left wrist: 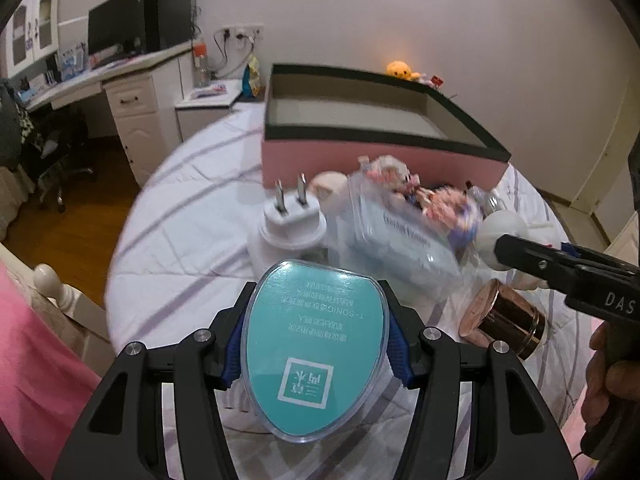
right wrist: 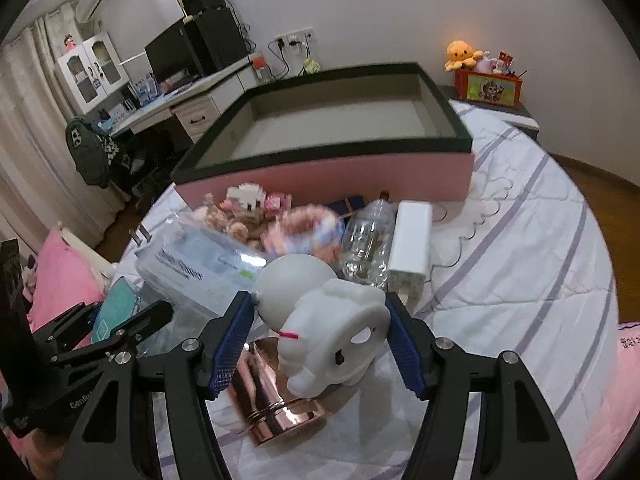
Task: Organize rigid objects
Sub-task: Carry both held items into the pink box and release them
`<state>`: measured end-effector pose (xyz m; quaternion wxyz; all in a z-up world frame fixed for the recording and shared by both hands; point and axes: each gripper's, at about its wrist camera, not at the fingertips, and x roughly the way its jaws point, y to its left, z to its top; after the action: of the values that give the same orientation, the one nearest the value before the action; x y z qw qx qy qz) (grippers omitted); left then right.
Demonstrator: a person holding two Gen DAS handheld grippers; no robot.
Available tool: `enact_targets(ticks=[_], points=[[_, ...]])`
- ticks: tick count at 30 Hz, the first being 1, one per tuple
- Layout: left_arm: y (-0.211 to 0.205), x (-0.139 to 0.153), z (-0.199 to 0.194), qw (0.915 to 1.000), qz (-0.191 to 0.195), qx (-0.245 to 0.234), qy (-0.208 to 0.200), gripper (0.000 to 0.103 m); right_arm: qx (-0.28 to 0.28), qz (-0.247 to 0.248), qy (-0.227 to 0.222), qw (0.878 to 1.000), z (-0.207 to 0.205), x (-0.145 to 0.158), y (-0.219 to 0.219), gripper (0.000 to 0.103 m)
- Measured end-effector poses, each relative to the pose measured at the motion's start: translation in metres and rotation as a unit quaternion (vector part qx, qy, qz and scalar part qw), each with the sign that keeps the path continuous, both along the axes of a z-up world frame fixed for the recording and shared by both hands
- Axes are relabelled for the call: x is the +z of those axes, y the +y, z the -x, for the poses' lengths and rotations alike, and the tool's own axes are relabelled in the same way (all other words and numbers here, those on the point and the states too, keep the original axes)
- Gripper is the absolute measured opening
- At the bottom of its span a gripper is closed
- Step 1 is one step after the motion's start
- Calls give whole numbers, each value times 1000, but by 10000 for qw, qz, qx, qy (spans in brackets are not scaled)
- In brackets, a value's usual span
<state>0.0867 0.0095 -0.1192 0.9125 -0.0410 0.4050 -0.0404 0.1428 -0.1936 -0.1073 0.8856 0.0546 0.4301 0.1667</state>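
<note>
On a bed with a striped white quilt [right wrist: 520, 240], the left gripper [left wrist: 316, 344] clasps a teal oval case [left wrist: 314, 348] by its sides. The right gripper [right wrist: 320, 344] grips a white figurine [right wrist: 332, 320] above a rose-gold jar [right wrist: 276, 408]. Beyond a blurred pile, seemingly small toys and a clear packet, stands an open pink box [right wrist: 328, 172] with a black rim.

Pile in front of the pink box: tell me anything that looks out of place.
The rose-gold jar lies tipped on its side on the bedspread, and the clear bottle lies flat too. The pink box is empty.
</note>
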Motion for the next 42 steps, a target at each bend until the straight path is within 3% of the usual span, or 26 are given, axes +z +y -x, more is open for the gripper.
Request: enact_targets(ticks=[13,23,32,42], points=[[14,43,3,9987,-125,207,-442,58,31,-28,-443,9990,3,36,0,67],[9,66,-19,9972,-125,133,-731,58,28,101,-813,9966,-17,65,-1,67],[10,91,-67,9945,-77,89,-1044,58,-95,230,-1031,9944,-66,81,-4,67],[-2,84,-158,9967,21,-34,-810,58,-238,391,-733,9963,-141,60,-4,67]])
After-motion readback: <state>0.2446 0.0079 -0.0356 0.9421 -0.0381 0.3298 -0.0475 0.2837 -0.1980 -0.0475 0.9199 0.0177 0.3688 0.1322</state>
